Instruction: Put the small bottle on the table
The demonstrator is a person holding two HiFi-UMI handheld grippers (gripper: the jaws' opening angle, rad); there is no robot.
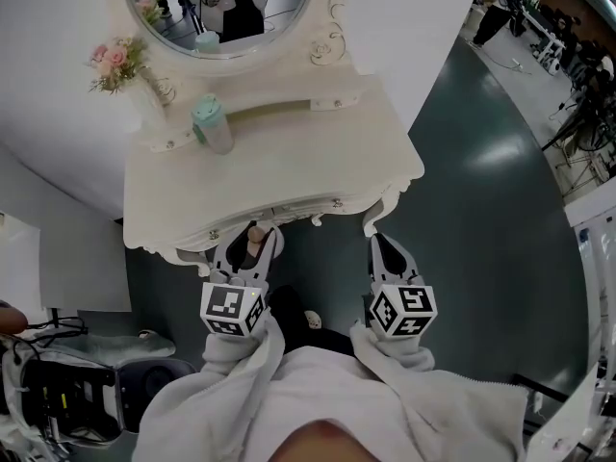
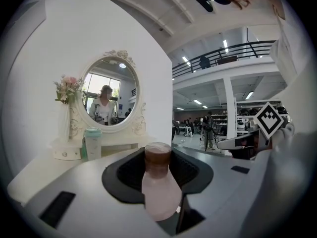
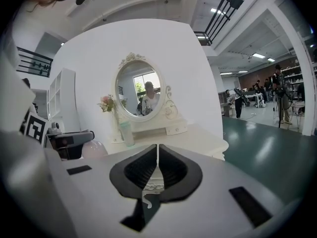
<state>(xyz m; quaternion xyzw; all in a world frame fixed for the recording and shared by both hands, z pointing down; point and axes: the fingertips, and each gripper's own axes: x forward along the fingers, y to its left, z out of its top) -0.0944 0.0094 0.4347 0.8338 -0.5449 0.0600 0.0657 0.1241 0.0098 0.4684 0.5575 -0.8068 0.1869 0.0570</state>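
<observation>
— Where was the small pink bottle (image 2: 159,187)?
— Upright in the left tool (image 1: 250,243), jaws clamped on its body, off the white vanity surface (image 1: 318,152), by its front edge.
— And the right tool (image 3: 157,158)?
— Empty, jaws together, alongside.

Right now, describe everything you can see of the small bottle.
The small bottle is pale pink and frosted-looking, with a rounded body that narrows to a short neck under a brown cylindrical cap. Whether it is glass or plastic cannot be told. Its body is clamped between the jaws of the left hand-held gripper, with the cap pointing away from the person. It is held near the front edge of the white dressing table, not resting on it, and nothing else touches it.
</observation>
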